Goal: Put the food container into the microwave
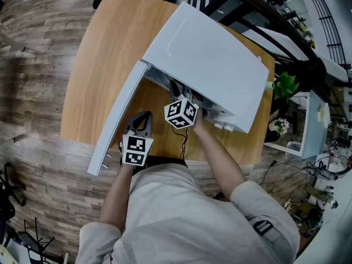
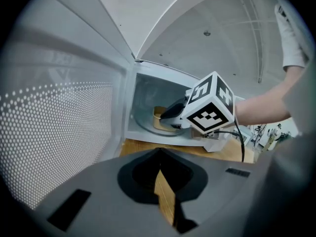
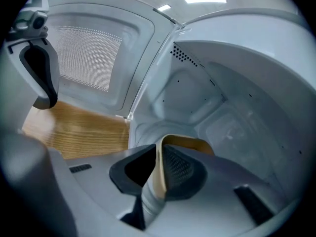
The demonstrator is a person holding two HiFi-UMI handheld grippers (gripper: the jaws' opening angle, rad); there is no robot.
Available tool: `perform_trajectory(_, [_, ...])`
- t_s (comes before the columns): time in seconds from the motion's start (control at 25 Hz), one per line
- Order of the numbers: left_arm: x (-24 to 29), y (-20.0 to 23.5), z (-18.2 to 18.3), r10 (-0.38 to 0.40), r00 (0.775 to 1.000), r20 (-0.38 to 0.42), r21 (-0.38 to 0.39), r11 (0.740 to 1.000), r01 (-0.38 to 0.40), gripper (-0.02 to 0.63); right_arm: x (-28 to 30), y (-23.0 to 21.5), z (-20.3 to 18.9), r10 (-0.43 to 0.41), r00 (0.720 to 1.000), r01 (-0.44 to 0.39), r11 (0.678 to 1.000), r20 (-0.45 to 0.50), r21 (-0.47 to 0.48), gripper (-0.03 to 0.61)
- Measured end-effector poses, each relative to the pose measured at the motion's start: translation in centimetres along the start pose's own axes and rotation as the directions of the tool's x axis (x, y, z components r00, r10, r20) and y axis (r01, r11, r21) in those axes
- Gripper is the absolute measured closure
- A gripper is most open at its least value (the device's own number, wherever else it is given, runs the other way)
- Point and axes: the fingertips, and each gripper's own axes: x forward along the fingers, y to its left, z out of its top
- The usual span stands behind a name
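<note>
A white microwave (image 1: 212, 56) stands on a wooden table (image 1: 107, 54) with its door (image 1: 117, 121) swung open to the left. A tan paper food container (image 3: 191, 143) sits low inside the cavity, over the turntable (image 2: 148, 128). My right gripper (image 3: 159, 156) reaches into the cavity and is shut on the container's near wall. In the left gripper view the container (image 2: 160, 116) shows just beyond the right gripper (image 2: 171, 114). My left gripper (image 1: 143, 119) hovers outside, beside the open door, jaws together with nothing between them.
The perforated door panel (image 2: 54, 132) stands close on the left gripper's left. The table's front edge runs just below both grippers. A potted plant (image 1: 285, 84) and cluttered shelves lie past the table's right end. A cable (image 2: 240, 141) trails from the right gripper.
</note>
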Motion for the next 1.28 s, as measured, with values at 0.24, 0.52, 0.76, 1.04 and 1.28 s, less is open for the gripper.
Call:
perform_trajectory(0.24, [-0.1,0.1,0.0,-0.004,1.0,-0.004,0.008,1.0,0.004,0.601,-0.3,0.0,0.4,-0.002,1.0,0.001,0.999,0.019,0.038,0.482])
perform_trajectory(0.52, [-0.4,-0.2,0.0,-0.012,1.0,-0.007,0.018,1.0,0.013,0.601,-1.1,0.2,0.7,-0.007,0.999,0.003,0.995,0.045,0.096,0.474])
perform_trajectory(0.76, [-0.4,-0.5,0.0,-0.034,0.999,-0.015,0.039,0.999,0.035,0.601,-2.5,0.9,1.2,-0.031,0.998,0.025,0.995,0.057,0.098,0.474])
perform_trajectory(1.04, [-0.2,-1.1,0.2,-0.063,0.998,-0.02,0.061,0.996,0.064,0.601,-4.6,1.6,0.5,-0.037,0.998,0.026,0.982,0.051,0.189,0.504])
perform_trajectory(1.28, [0.2,-2.1,-0.1,-0.106,0.994,-0.042,0.093,0.99,0.109,0.601,-7.2,2.7,-0.9,-0.012,0.999,-0.002,0.929,0.035,0.371,0.574])
